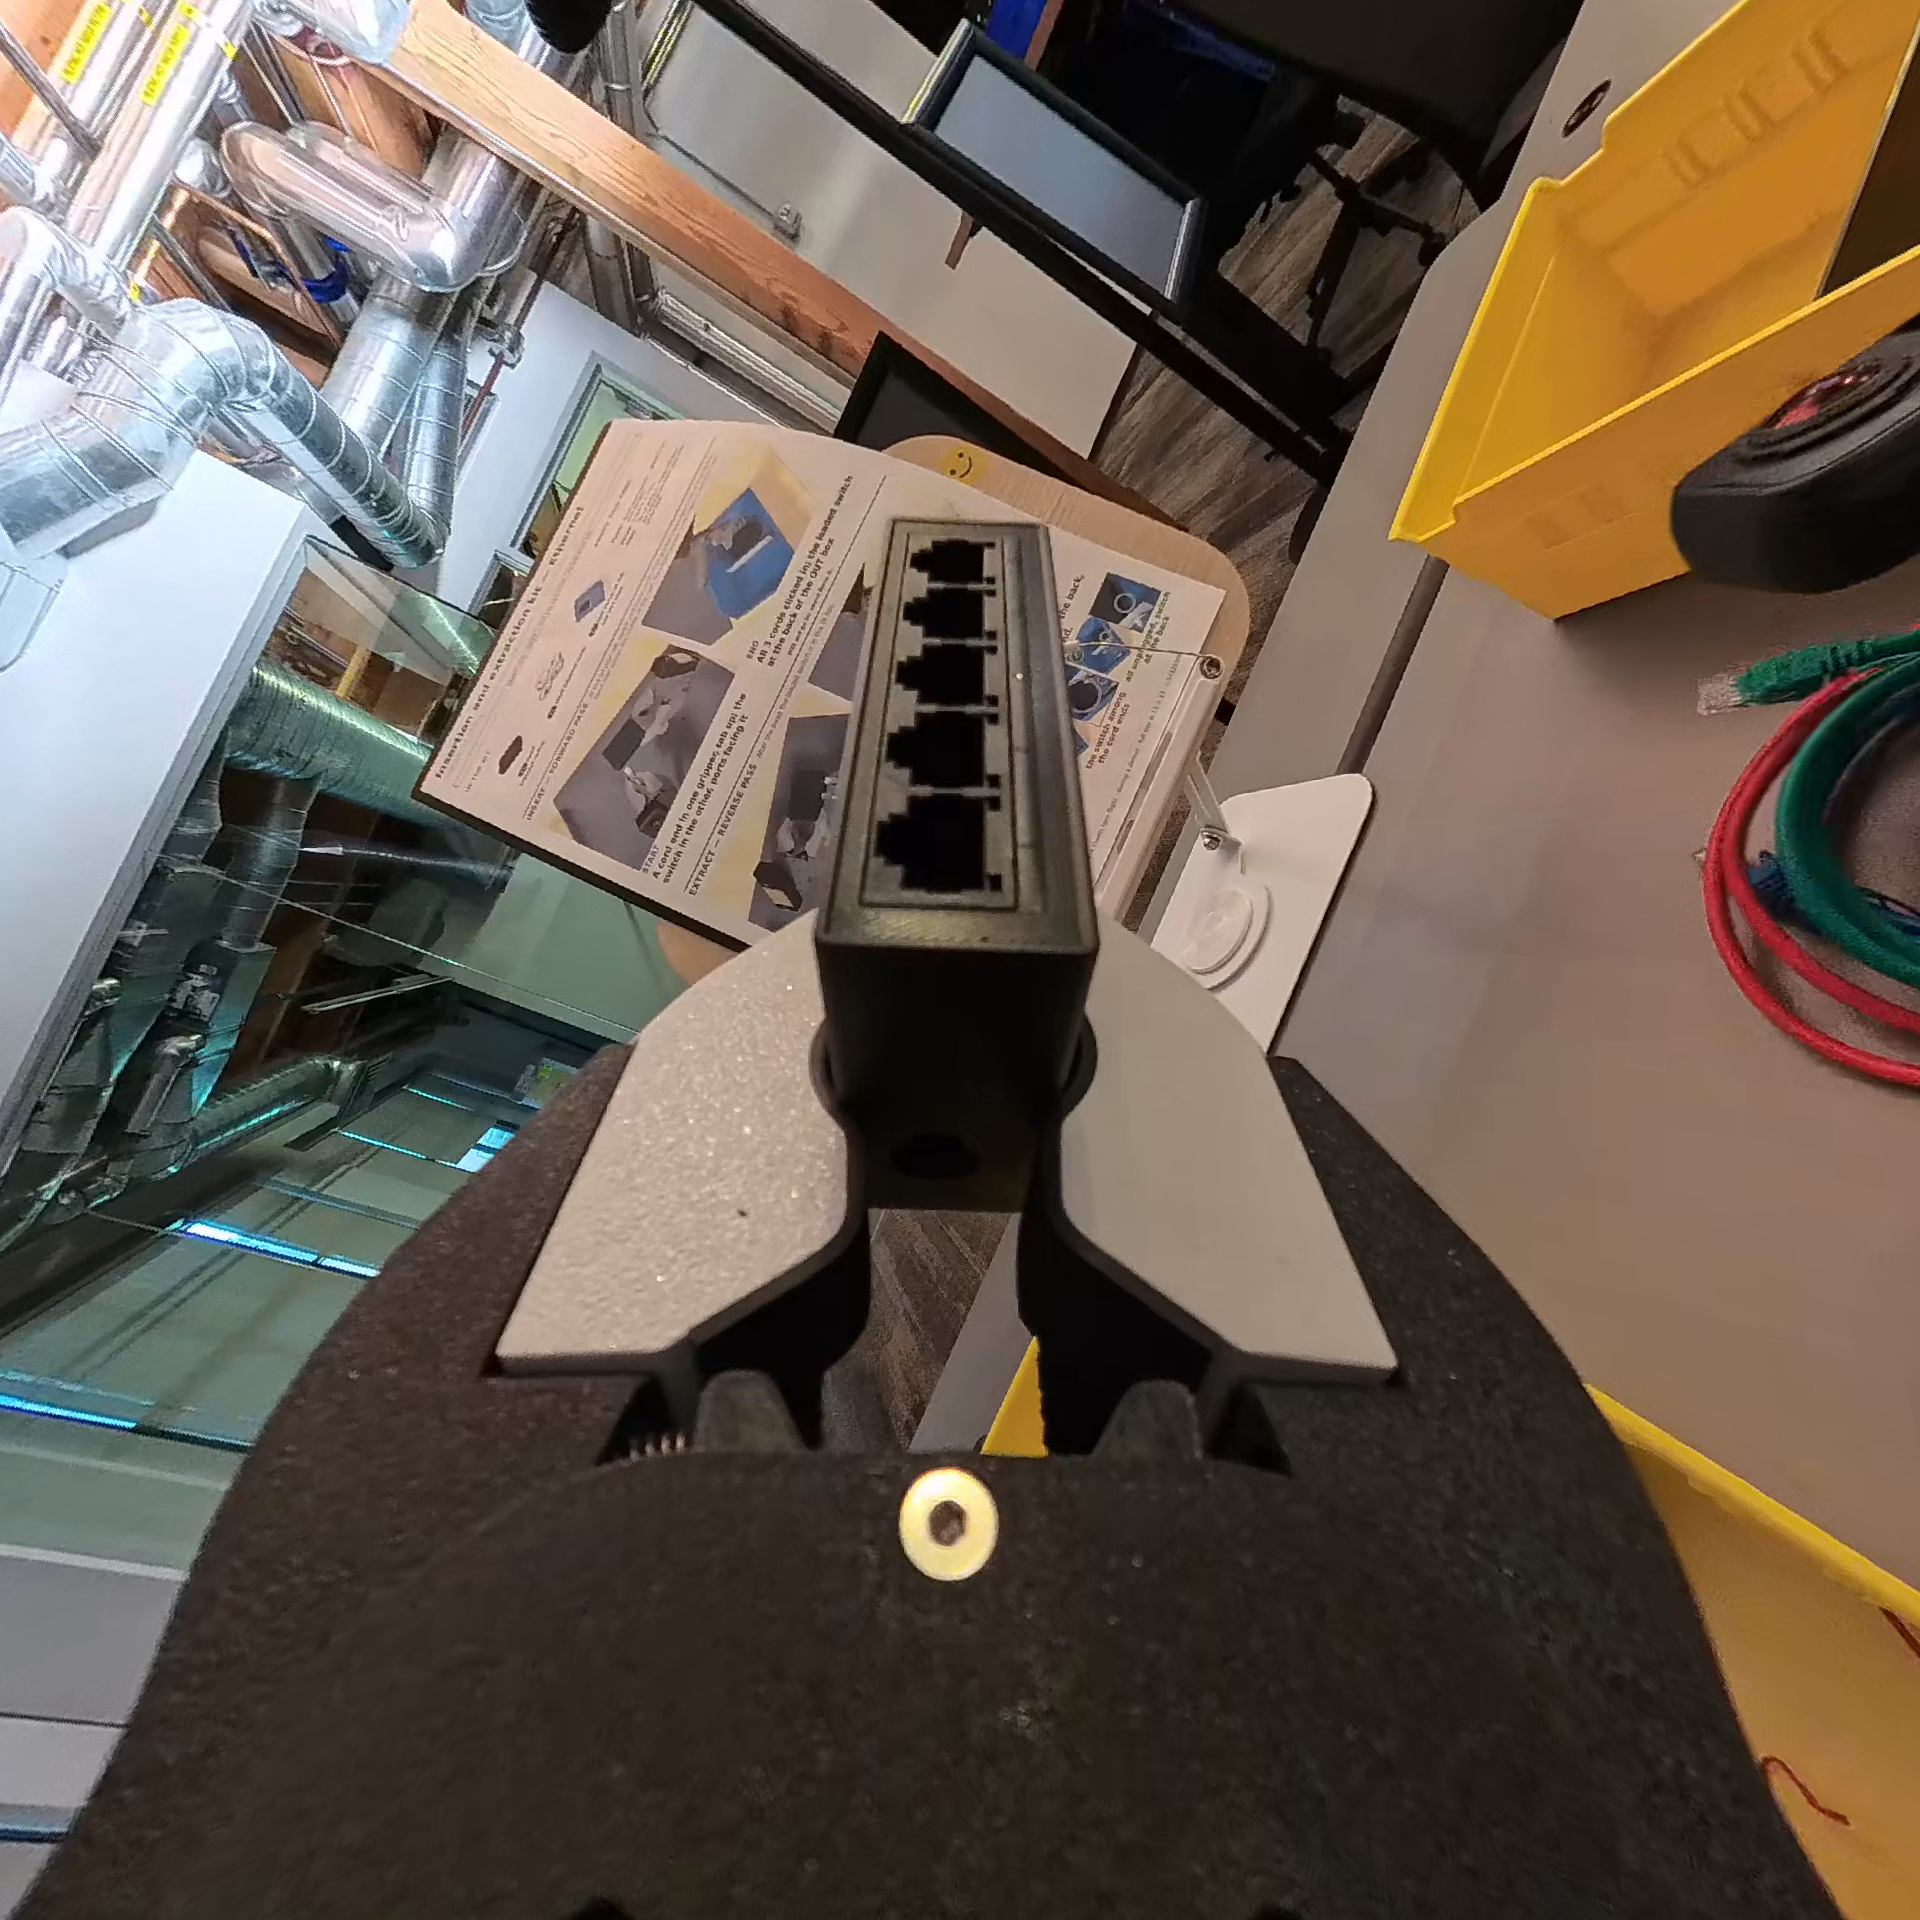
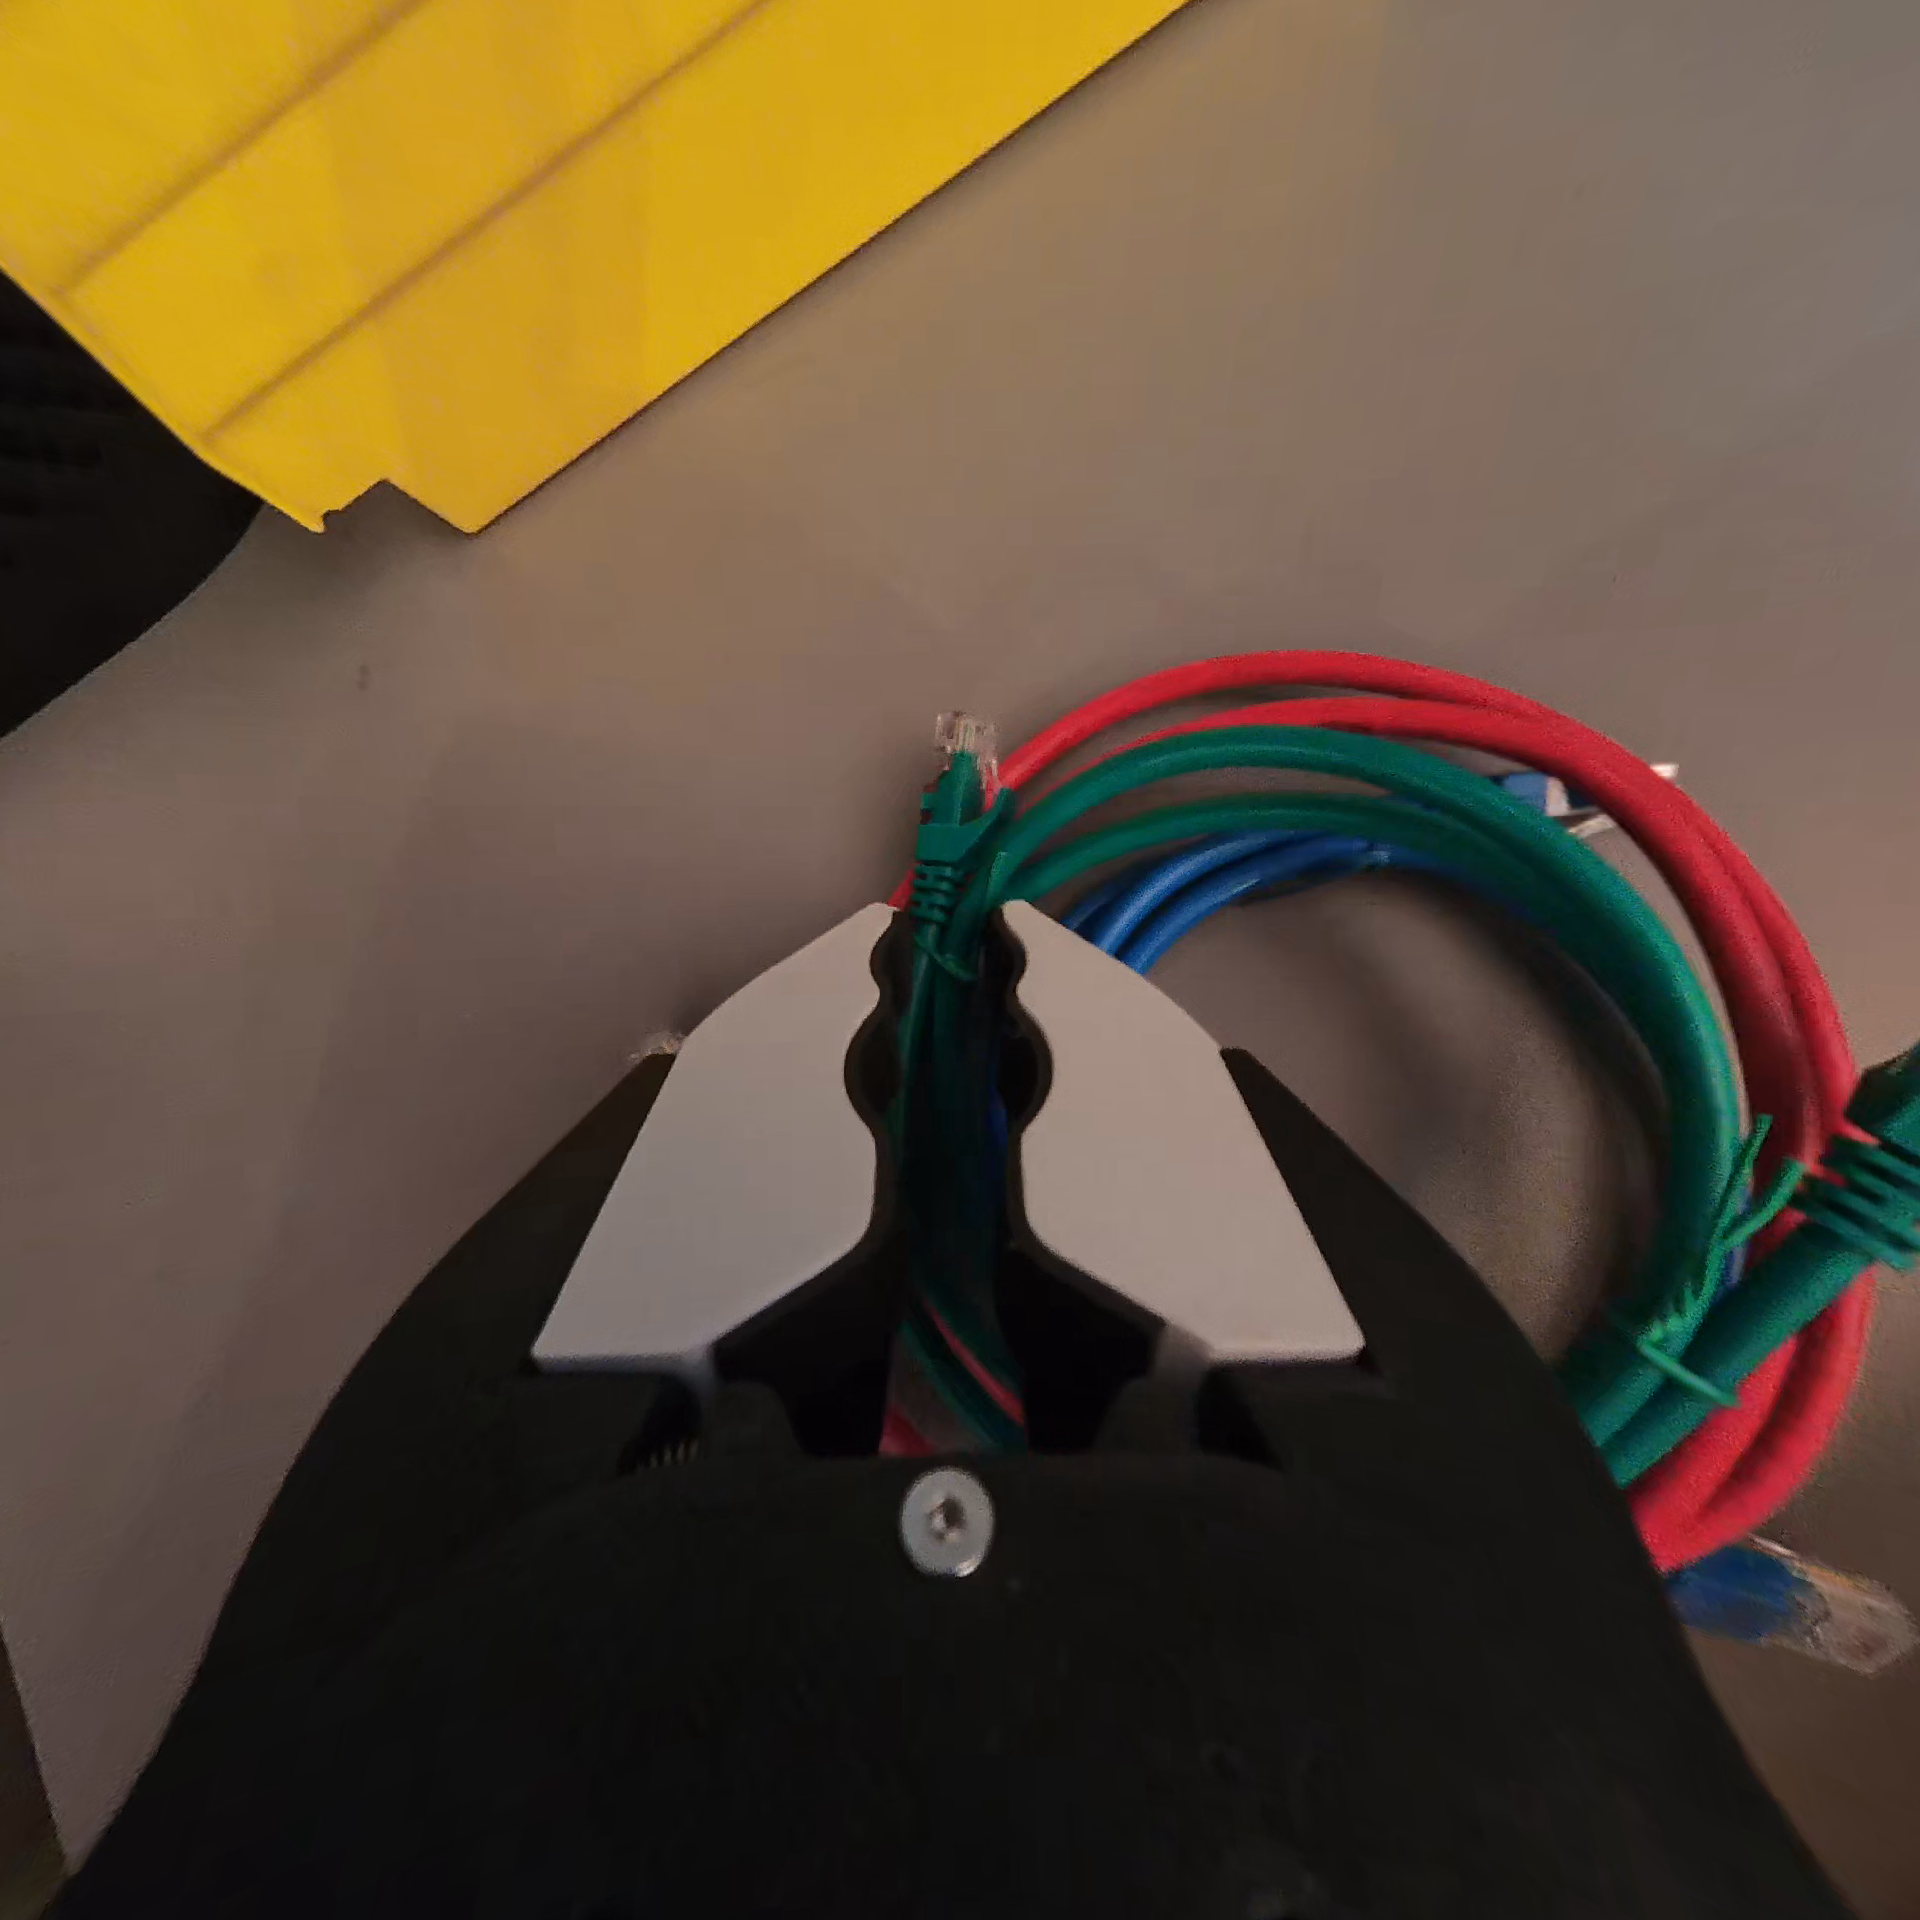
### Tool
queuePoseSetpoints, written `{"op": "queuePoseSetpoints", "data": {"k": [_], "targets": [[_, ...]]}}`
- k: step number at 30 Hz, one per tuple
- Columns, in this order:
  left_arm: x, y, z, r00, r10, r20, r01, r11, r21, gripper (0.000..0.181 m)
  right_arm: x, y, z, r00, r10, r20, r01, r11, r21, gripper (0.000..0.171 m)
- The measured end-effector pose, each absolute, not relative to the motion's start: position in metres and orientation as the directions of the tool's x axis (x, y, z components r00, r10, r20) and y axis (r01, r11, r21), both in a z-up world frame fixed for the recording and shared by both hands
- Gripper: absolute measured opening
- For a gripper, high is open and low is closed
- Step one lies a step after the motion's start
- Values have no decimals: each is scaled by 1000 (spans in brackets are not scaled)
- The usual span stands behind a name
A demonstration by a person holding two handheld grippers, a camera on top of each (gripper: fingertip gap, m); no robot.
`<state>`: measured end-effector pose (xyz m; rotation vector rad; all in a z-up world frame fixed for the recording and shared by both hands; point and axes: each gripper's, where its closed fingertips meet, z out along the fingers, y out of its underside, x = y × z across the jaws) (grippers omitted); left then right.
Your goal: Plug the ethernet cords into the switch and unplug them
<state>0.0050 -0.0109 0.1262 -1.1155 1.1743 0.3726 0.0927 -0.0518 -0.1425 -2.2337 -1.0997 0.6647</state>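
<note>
My left gripper (image 1: 956, 1049) is shut on one end of a black ethernet switch (image 1: 961, 748) and holds it in the air. Its row of ports faces the camera, and all of them are empty. My right gripper (image 2: 951, 920) is low over the grey table, shut on the green cord (image 2: 1351, 758) just behind its clear-tipped plug (image 2: 961, 769), which sticks out past the fingertips. The green cord is coiled with a red cord (image 2: 1558, 707) and a blue cord (image 2: 1195, 883) on the table. The coil also shows at the right edge of the left wrist view (image 1: 1829, 831).
A yellow bin (image 2: 468, 260) lies at the upper left of the cords, also seen in the left wrist view (image 1: 1621, 343). A black device (image 1: 1808, 488) sits by it. A second yellow bin (image 1: 1787, 1621) is nearer. An instruction sheet (image 1: 665, 665) stands behind the switch. There is about 30 cm between the tips of the two grippers.
</note>
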Motion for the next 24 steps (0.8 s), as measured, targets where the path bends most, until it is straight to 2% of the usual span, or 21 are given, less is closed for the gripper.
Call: {"op": "queuePoseSetpoints", "data": {"k": [4,10,13,16,19,24], "targets": [[4,-11,128,406,-291,-866,-738,455,-499,30,95,-51,-131,534,843,-61,577,-416,-703,14],[1,-8,128,413,-293,-862,-737,448,-505,30,110,-43,-105,520,762,385,719,-147,-680,6],[0,-6,125,410,-293,-864,-745,439,-503,30,113,-43,-103,463,715,524,789,-63,-611,6],[1,-6,124,405,-293,-866,-749,436,-498,30,124,-37,-113,373,634,677,887,-29,-461,6],[1,-6,124,402,-293,-867,-751,436,-496,30,127,-36,-119,309,580,754,921,16,-389,6],[1,-5,123,402,-294,-867,-754,431,-495,30,125,-40,-130,282,621,732,917,49,-395,7]]}}
